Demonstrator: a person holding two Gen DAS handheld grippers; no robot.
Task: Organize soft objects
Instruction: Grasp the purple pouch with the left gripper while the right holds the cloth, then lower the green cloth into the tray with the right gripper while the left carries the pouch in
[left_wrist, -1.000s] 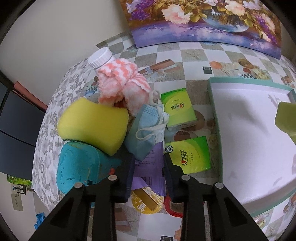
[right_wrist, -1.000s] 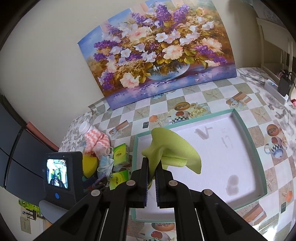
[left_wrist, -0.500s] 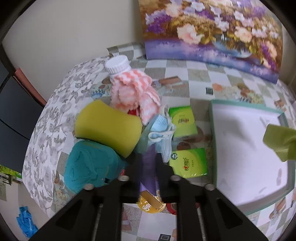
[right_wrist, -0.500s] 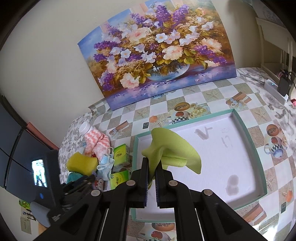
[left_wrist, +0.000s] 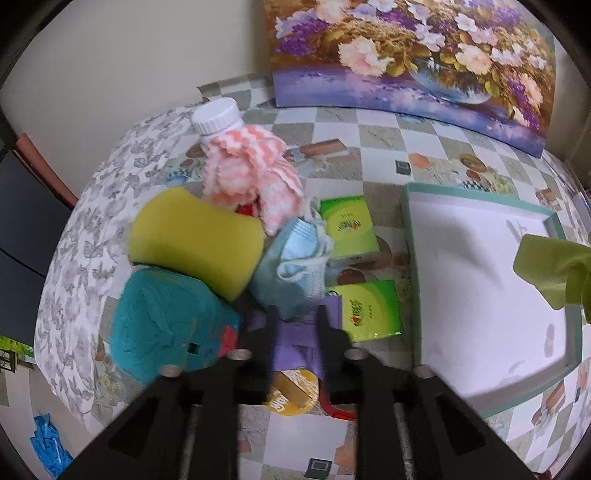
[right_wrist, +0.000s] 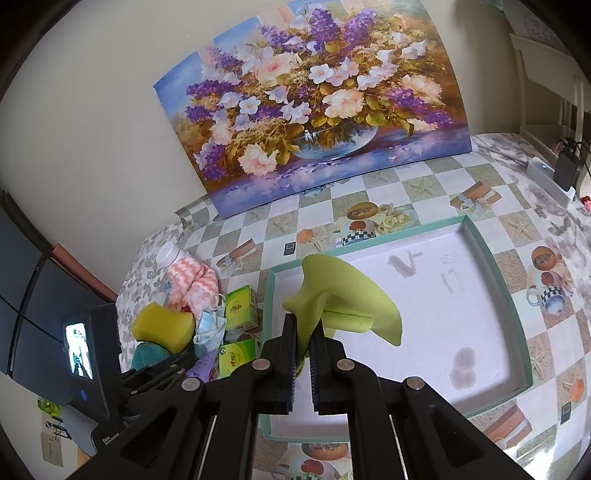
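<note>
My right gripper (right_wrist: 302, 334) is shut on a lime green cloth (right_wrist: 343, 299) and holds it above the left part of a white tray with a teal rim (right_wrist: 517, 328). The cloth also shows at the right edge of the left wrist view (left_wrist: 550, 269). My left gripper (left_wrist: 293, 317) is open over a purple packet (left_wrist: 295, 339), beside a pile: a yellow sponge (left_wrist: 195, 240), a teal cloth (left_wrist: 162, 325), a blue face mask (left_wrist: 291, 266) and a pink-and-white cloth (left_wrist: 251, 173).
Two green tissue packs (left_wrist: 349, 229) (left_wrist: 371, 310) lie between the pile and the tray (left_wrist: 408, 258). A white-capped bottle (left_wrist: 216, 116) stands behind the pink cloth. A flower painting (right_wrist: 310, 99) leans on the wall. The table edge drops off at the left.
My left gripper has narrowed from wide open and pulled up and back from the pile. The right gripper and its green cloth have not moved.
</note>
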